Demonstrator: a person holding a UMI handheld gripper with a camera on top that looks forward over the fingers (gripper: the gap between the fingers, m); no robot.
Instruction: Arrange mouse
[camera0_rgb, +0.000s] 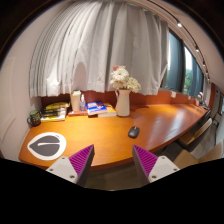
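Tool (112, 160) open over the near edge of the wooden surface (100, 135), nothing between its fingers.

The two magenta pads (82, 158) stand well apart, with bare wood showing in the gap. The mouse (133, 131), dark in colour, lies beyond the fingers, right of the surface's middle and apart from everything else. A dark round mat (47, 145) with a pale centre lies near the left front corner. Along the far edge stand a white vase of flowers (123, 92), a stack of books (97, 107) just left of it, a white box (76, 100), and further books (54, 110) toward the left far corner. White curtains (95, 45) hang behind the far edge; a window (180, 60) runs along the right side.
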